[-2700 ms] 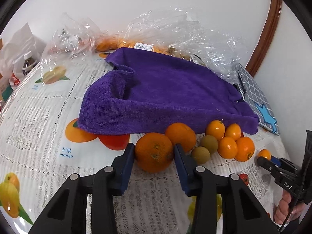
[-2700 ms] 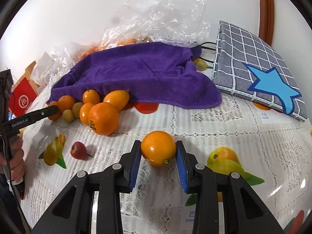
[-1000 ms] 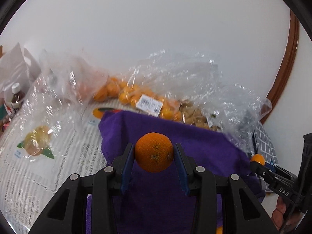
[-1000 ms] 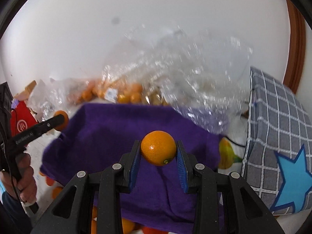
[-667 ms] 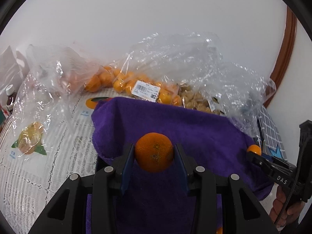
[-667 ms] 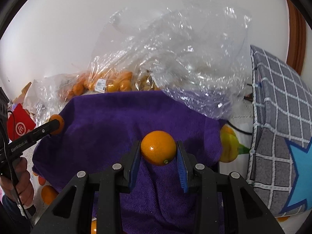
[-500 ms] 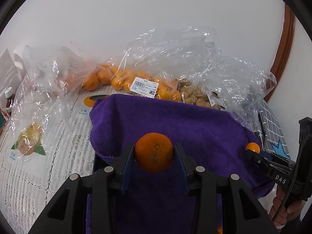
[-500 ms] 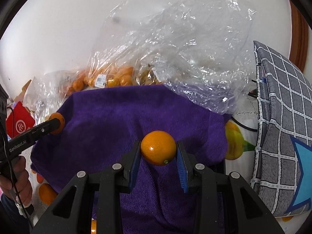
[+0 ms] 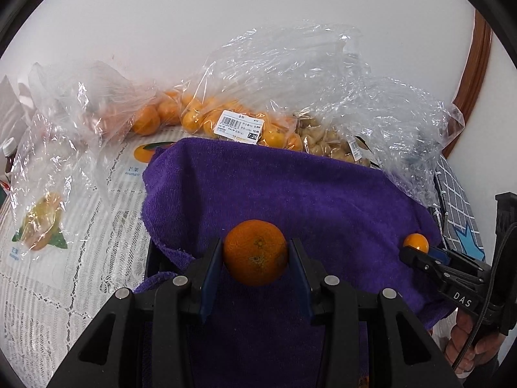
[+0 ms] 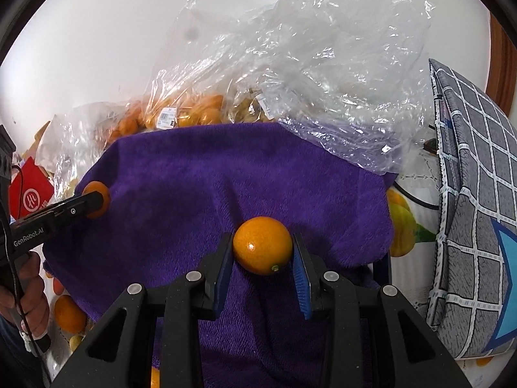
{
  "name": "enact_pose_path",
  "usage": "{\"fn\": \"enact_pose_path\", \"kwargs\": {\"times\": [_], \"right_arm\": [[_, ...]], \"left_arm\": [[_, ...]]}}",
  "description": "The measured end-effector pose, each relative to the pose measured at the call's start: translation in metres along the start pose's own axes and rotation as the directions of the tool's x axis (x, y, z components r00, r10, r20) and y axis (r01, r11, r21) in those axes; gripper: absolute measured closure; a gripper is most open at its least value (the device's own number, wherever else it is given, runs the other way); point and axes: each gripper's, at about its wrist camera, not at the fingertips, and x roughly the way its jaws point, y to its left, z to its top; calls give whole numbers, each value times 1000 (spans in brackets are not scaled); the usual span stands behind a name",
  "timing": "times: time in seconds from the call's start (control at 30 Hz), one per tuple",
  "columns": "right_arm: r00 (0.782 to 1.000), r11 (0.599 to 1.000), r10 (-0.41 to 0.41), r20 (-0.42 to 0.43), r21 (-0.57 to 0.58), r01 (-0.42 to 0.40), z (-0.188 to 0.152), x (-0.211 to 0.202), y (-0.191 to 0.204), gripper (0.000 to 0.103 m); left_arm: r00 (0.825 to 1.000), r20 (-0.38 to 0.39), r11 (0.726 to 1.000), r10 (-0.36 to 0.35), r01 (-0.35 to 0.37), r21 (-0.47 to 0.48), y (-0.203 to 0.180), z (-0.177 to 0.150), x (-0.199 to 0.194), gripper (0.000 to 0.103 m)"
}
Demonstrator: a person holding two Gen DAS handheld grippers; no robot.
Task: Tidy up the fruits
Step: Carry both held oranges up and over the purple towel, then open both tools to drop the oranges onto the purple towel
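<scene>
My left gripper (image 9: 255, 263) is shut on a rough-skinned orange (image 9: 255, 257) and holds it above the purple towel (image 9: 290, 194). My right gripper (image 10: 262, 253) is shut on a smooth orange (image 10: 262, 245), also above the purple towel (image 10: 194, 187). The right gripper with its orange (image 9: 416, 243) shows at the right of the left wrist view; the left gripper with its orange (image 10: 95, 199) shows at the left of the right wrist view. Loose oranges (image 10: 68, 313) lie on the table at the towel's near left edge.
Clear plastic bags of small oranges (image 9: 226, 123) and pale nuts (image 9: 323, 137) lie behind the towel against the white wall. A grey checked bag with a blue star (image 10: 475, 210) stands to the right. A red box (image 10: 30, 194) sits at the far left. The tablecloth (image 9: 80, 226) is white lace with fruit prints.
Both grippers have lifted their oranges off the table and carried them over the purple towel; in the last half second they have come lower and nearer to it.
</scene>
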Motion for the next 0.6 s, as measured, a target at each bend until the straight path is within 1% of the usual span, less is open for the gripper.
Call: {"fn": "enact_pose_path", "kwargs": {"times": [0.27, 0.37, 0.43, 0.5, 0.53, 0.57, 0.6], "right_arm": [[1000, 1000, -9, 1, -22, 9, -3, -1, 3, 68], [1000, 999, -15, 4, -29, 15, -4, -1, 4, 67], [1000, 1000, -7, 7, -27, 7, -4, -2, 4, 64], [1000, 1000, 9, 13, -25, -9, -4, -3, 3, 60], [1000, 1000, 11, 15, -28, -10, -5, -5, 3, 59], [1000, 999, 9, 16, -36, -8, -5, -7, 4, 53], [1000, 999, 0, 23, -46, 2, -6, -9, 6, 44]], "left_arm": [[1000, 2, 999, 29, -29, 31, -4, -3, 2, 64], [1000, 11, 999, 26, -27, 43, -6, -3, 2, 64], [1000, 23, 999, 13, -14, 44, -6, -3, 1, 59], [999, 33, 999, 6, -7, 37, -6, -3, -2, 52], [999, 40, 999, 5, -6, 33, -6, -3, -3, 51], [999, 54, 1000, 1, -2, 30, -6, -2, -7, 49], [998, 67, 1000, 0, -2, 30, -6, -3, -10, 46]]}}
